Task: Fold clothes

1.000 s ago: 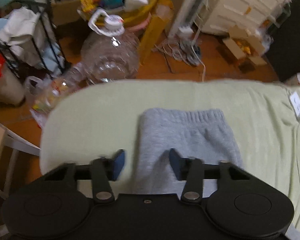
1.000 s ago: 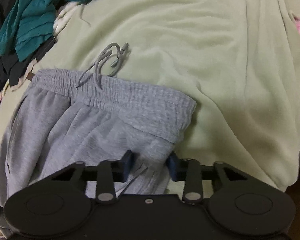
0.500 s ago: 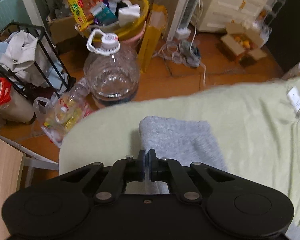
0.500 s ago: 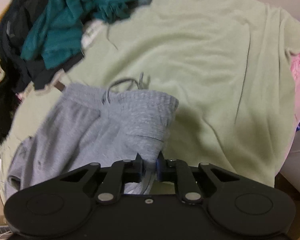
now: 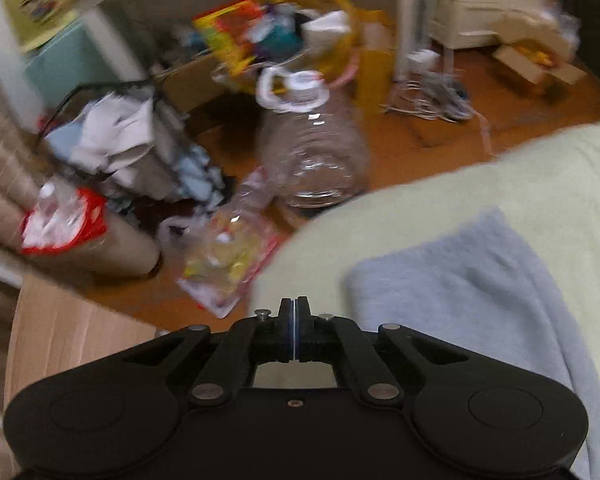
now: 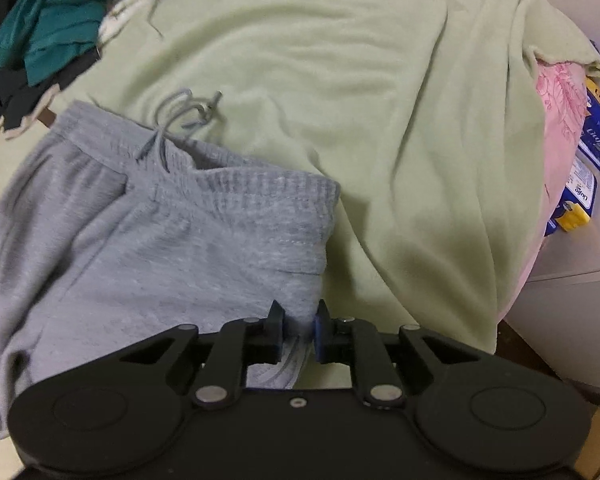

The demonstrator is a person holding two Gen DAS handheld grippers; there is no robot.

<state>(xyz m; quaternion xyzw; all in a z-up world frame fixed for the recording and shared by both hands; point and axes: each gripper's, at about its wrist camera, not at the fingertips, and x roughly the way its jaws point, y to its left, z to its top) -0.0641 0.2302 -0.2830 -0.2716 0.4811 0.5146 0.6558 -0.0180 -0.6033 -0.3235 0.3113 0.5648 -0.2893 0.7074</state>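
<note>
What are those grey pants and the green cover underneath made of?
The grey pants look like soft cotton-blend sweatshirt knit: matte, heathered, with a ribbed waistband. The green cover seems to be plush fleece or terry, fuzzy and softly creased; which one is unclear.

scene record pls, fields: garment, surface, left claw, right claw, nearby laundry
garment: grey sweatpants, waistband and drawstring showing, lying flat
surface: pale green blanket
left claw: shut, nothing visible between the tips, beside the sweatpants' edge
right claw: shut on a bunched fold of the sweatpants
nearby laundry: teal garment heaped at the blanket's far left
</note>
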